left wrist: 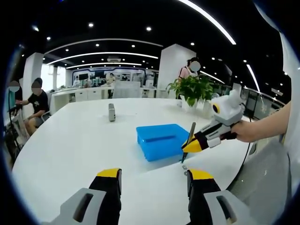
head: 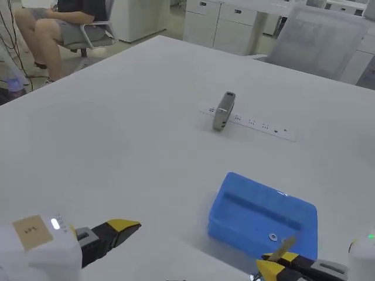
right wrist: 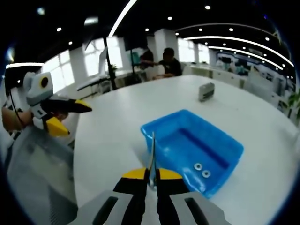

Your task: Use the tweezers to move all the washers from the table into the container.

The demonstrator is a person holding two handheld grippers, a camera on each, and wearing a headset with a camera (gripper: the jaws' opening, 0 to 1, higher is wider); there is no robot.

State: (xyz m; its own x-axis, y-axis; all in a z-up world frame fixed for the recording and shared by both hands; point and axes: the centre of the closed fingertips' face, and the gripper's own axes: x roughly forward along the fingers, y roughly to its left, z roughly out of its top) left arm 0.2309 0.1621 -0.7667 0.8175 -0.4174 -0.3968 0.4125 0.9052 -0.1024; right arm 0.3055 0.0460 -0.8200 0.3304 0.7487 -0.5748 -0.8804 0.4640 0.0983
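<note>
Right gripper (right wrist: 151,174), black jaws tipped yellow: clamped tight on a thin pair of metal tweezers (right wrist: 152,152). The tweezers stood out forward between the jaws. Their point lay at the near wall of the blue rectangular plastic container (right wrist: 174,123). Could not tell whether the point touched anything.

From the left gripper's side, the right gripper (left wrist: 192,145) sat just beside the container (left wrist: 157,145), held by a bare hand (left wrist: 246,131). The tweezers (left wrist: 189,140) were angled downward along the container's corner.

Left gripper (left wrist: 154,174): jaws wide apart, nothing between them. It hovered over the bare white table (left wrist: 70,154), well apart from the container. In the head view it sat low and to the left (head: 126,227), and the right gripper (head: 275,266) low and to the right.

Washers: two small metal ring washers (right wrist: 198,166) lay side by side on the container's floor, near its far end wall. In the head view, one washer (head: 273,237) showed inside the container (head: 234,225), just beyond the tweezers (head: 285,244).

Farther out: a small grey block (head: 223,111) standing on a flat white power strip (head: 258,126) near mid-table. A leafy potted plant (left wrist: 192,89) at the table's far edge. A seated person (head: 58,29) beyond the table.
</note>
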